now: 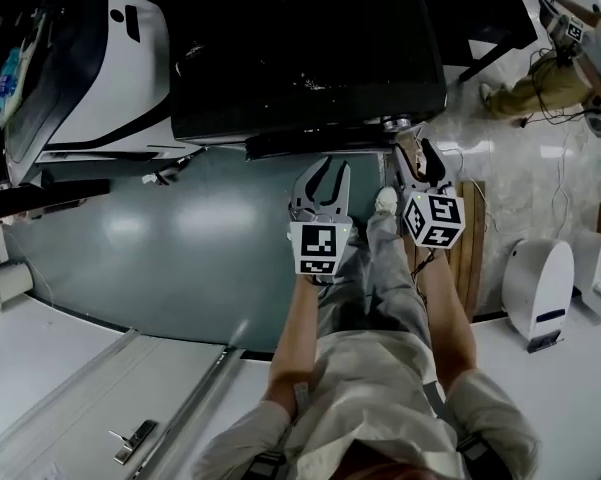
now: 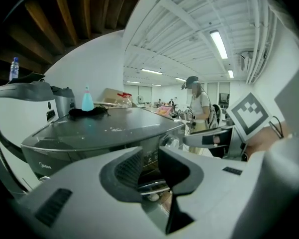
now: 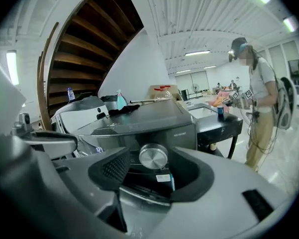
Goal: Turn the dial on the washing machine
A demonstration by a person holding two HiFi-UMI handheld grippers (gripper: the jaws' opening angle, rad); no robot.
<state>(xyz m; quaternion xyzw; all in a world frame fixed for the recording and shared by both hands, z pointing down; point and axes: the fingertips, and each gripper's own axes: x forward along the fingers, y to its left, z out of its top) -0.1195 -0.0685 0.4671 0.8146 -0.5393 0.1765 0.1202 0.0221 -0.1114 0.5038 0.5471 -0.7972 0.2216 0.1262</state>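
Note:
The dark grey washing machine (image 1: pixel 310 58) fills the top of the head view, its front edge toward me. Its round silver dial (image 3: pixel 153 156) sits on the front panel; in the head view the dial (image 1: pixel 398 124) shows at the machine's right front corner. My right gripper (image 3: pixel 153 172) is open; the dial stands in the gap just ahead of its pads, clear on both sides. In the head view the right gripper (image 1: pixel 417 158) points at that corner. My left gripper (image 1: pixel 320 180) hovers to its left before the panel, open and empty, and the left gripper (image 2: pixel 150 166) shows a narrow gap.
A white machine (image 1: pixel 110 58) stands left of the washer. A teal bottle (image 3: pixel 120 101) and dark cloth lie on the washer's top. A person (image 3: pixel 258 98) stands at the right beyond a black table (image 3: pixel 219 121). A white floor unit (image 1: pixel 538 288) is at right.

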